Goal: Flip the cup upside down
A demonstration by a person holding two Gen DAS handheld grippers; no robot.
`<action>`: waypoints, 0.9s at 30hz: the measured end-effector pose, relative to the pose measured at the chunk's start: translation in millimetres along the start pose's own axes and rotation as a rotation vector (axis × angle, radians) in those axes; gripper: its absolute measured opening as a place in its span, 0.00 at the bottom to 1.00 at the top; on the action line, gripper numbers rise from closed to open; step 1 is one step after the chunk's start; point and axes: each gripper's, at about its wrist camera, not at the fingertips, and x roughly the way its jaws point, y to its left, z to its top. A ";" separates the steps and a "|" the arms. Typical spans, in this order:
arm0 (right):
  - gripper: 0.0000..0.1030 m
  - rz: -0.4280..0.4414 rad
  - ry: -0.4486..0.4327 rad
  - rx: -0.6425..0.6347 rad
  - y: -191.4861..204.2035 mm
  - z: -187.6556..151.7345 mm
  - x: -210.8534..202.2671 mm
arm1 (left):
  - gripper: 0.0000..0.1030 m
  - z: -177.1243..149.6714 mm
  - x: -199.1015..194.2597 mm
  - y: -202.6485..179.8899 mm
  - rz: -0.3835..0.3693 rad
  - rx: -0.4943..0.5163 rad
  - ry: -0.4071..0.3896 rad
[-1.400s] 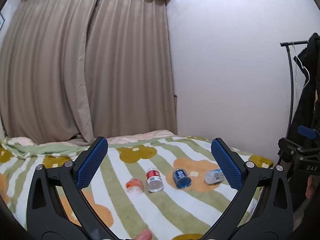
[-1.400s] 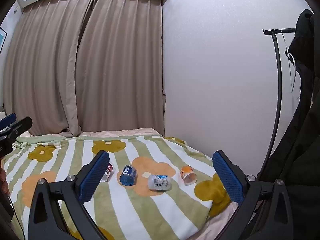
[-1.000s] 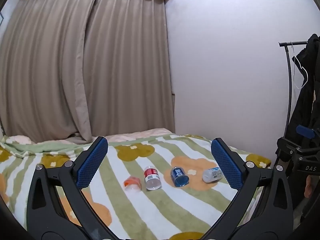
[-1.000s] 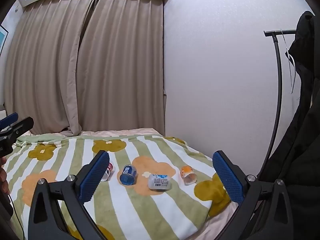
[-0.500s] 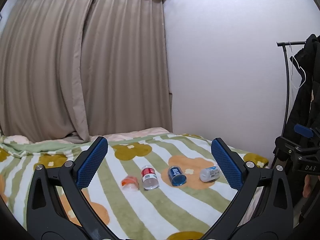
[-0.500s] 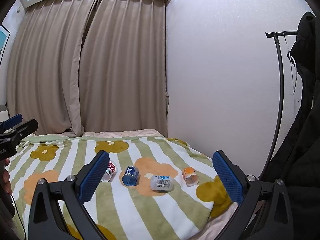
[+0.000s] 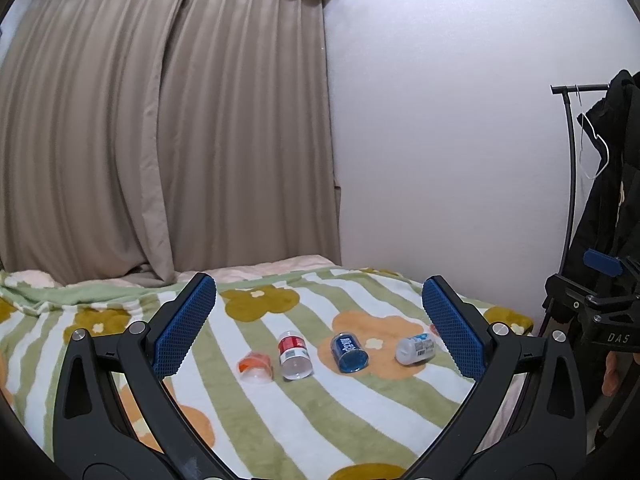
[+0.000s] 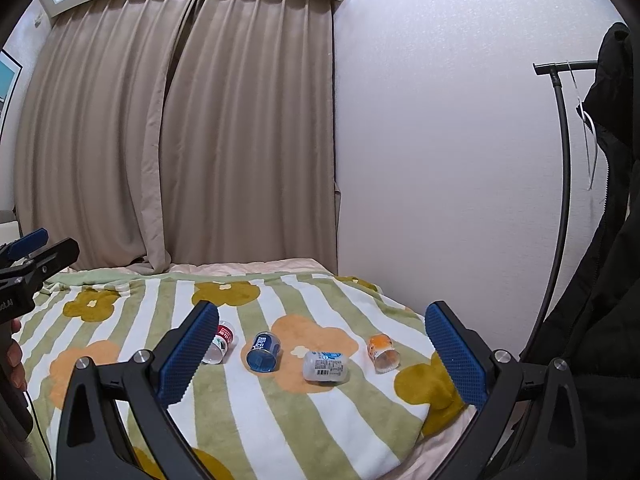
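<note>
Meanwhile, both grippers hover wide open and empty above a row of toppled cups.
Left gripper (image 7: 320,330) best approaches the red cup (image 7: 294,354) square-on (bedding (image 7: 248,420) gives); right gripper (image 8: 322,356) waits.

My fingers carry rough, dimpled blue pads (image 7: 186,322) on matt black plastic. The blanket (image 8: 280,420) looks soft, fleecy cloth. The blue cup (image 8: 263,352) is glossy clear plastic; the curtains (image 7: 160,120) are matt woven fabric.

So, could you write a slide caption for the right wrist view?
Open right gripper above a striped blanket with four cups lying on their sides.
</note>
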 end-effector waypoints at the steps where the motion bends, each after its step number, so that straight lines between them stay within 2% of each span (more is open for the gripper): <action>1: 1.00 0.000 0.000 0.000 0.3 0.1 0.0 | 1.00 0.3 0.1 0.2 -0.001 0.000 0.001; 27: 1.00 0.005 0.003 -0.002 1.8 0.2 -0.3 | 1.00 -3.7 1.9 -0.5 -0.007 -0.005 0.010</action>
